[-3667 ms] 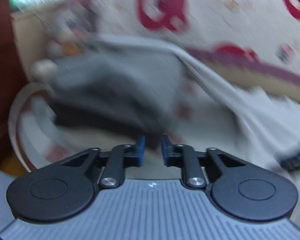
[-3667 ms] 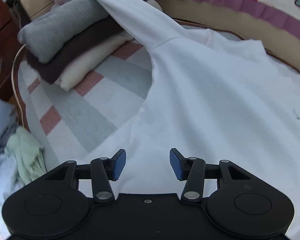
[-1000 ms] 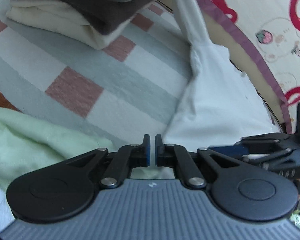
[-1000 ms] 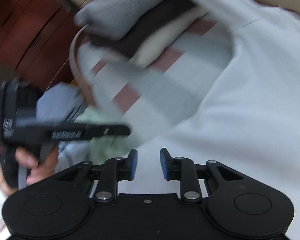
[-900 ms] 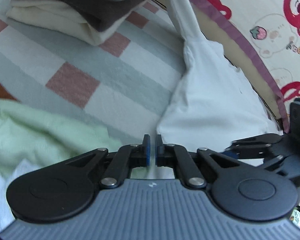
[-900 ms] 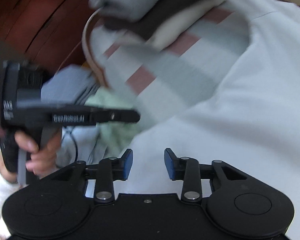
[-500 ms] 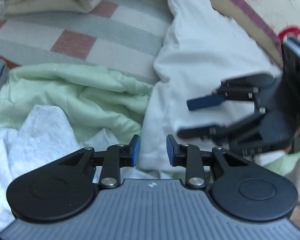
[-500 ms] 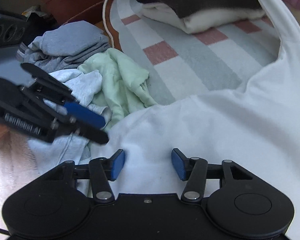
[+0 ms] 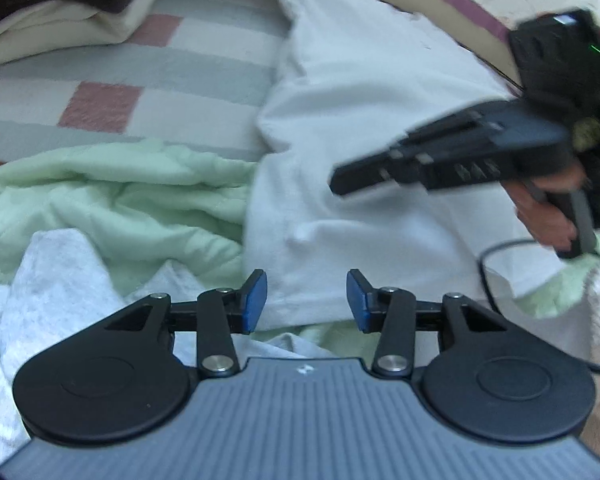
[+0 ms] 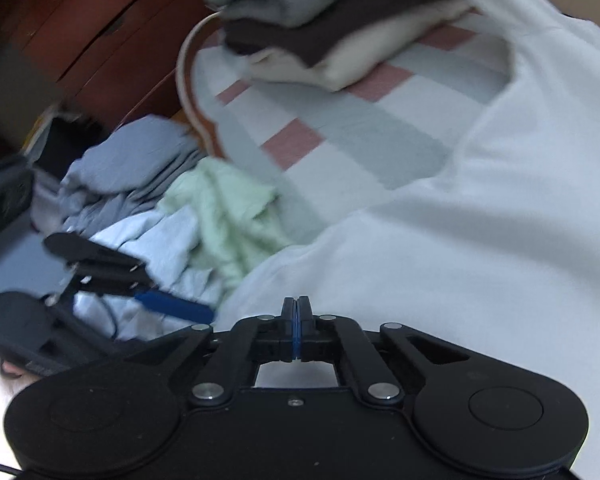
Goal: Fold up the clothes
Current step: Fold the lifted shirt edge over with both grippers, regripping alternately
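A white garment (image 9: 379, 92) (image 10: 479, 240) lies spread on a checked mat (image 9: 160, 76) (image 10: 339, 128), one part reaching up toward the folded pile. My left gripper (image 9: 307, 300) (image 10: 148, 284) is open, its blue pads either side of the garment's near edge and not touching it. My right gripper (image 10: 296, 312) (image 9: 337, 182) is shut, hovering at the same edge. I see no cloth between its pads. A hand (image 9: 547, 216) holds its handle.
A pile of folded clothes (image 10: 331, 20) (image 9: 60, 12) sits at the mat's far end. A crumpled green garment (image 9: 120, 200) (image 10: 224, 216), a pale mottled one (image 9: 52, 280) and blue-grey clothes (image 10: 132, 160) lie beside the mat. Wooden drawers (image 10: 80, 28) stand behind. A cable (image 9: 487, 256) trails at the right.
My right gripper has gone from open to shut over the garment's edge. My left gripper has opened wider and both views have shifted slightly.
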### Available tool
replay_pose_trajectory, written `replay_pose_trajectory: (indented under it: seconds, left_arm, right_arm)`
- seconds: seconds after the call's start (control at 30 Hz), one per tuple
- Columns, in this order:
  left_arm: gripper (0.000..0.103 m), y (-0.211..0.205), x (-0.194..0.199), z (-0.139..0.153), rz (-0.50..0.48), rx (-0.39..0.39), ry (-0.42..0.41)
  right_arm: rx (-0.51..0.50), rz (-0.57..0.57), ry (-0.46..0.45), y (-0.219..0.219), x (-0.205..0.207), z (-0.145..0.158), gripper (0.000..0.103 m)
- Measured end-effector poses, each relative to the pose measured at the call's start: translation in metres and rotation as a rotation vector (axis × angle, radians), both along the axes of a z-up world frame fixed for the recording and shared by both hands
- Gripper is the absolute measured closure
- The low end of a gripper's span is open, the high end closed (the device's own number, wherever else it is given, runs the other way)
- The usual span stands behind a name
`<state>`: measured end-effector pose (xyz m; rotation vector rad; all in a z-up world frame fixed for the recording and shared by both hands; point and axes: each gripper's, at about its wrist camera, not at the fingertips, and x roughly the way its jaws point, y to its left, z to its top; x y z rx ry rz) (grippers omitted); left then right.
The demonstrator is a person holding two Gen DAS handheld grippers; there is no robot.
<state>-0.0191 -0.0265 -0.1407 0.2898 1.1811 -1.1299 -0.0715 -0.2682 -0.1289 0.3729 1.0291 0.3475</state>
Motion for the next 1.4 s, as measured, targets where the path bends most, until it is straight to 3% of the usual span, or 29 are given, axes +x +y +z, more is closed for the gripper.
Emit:
replay_pose_trajectory:
  seconds: [0.13,0.2,0.27,0.3,0.33,0.53,0.63,0.73,0.83,0.97,1.17,1.23,1.27,1.4]
  left_arm:
    - [0.051,-0.008,-0.019,-0.003,-0.109,0.038,-0.061]
    - [0.051,-0.013,-0.029,-0.004,-0.166,0.062,-0.095]
    - [0.060,-0.017,-0.034,-0.006,-0.177,0.108,-0.135]
    - [0.078,-0.019,-0.033,-0.009,-0.157,0.139,-0.155]
    - [0.086,-0.019,-0.031,-0.012,-0.140,0.164,-0.170]
    - [0.094,-0.015,-0.020,-0.005,-0.077,0.116,-0.148]
    - [0.094,-0.013,-0.015,-0.005,-0.046,0.099,-0.111]
    - [0.094,-0.013,-0.011,-0.006,-0.029,0.091,-0.096]
    - [0.094,-0.013,-0.011,-0.007,-0.020,0.083,-0.100]
    - [0.093,-0.014,-0.014,-0.006,-0.038,0.062,-0.096]
    - [0.086,-0.017,-0.022,-0.001,-0.047,0.034,-0.174]
    - [0.061,-0.017,-0.030,0.006,-0.071,-0.010,-0.214]
    - [0.055,-0.018,-0.033,0.009,-0.072,-0.022,-0.240]
    - [0.057,-0.021,-0.039,0.015,-0.027,-0.058,-0.291]
  right_arm:
    - [-0.041,0.082,0.013,0.002,-0.005,0.005,0.102]
    - [-0.024,0.178,-0.003,0.011,-0.012,0.015,0.095]
    - [-0.029,0.255,-0.016,0.022,-0.017,0.023,0.093]
    - [-0.042,0.285,-0.020,0.027,-0.019,0.026,0.093]
    - [-0.060,0.312,-0.022,0.032,-0.021,0.027,0.091]
    - [-0.154,0.429,-0.023,0.050,-0.025,0.028,0.058]
    - [-0.212,0.477,-0.041,0.059,-0.026,0.024,0.053]
    - [-0.271,0.524,-0.060,0.067,-0.026,0.020,0.058]
    - [-0.254,0.471,-0.031,0.060,-0.019,0.015,0.080]
    - [-0.224,0.407,-0.033,0.050,-0.018,0.016,0.097]
    - [-0.206,0.325,-0.106,0.043,-0.021,0.029,0.099]
    - [-0.186,0.307,-0.117,0.040,-0.020,0.033,0.099]
    - [-0.165,0.299,-0.125,0.038,-0.021,0.036,0.099]
    - [-0.082,0.272,-0.176,0.024,-0.030,0.052,0.099]
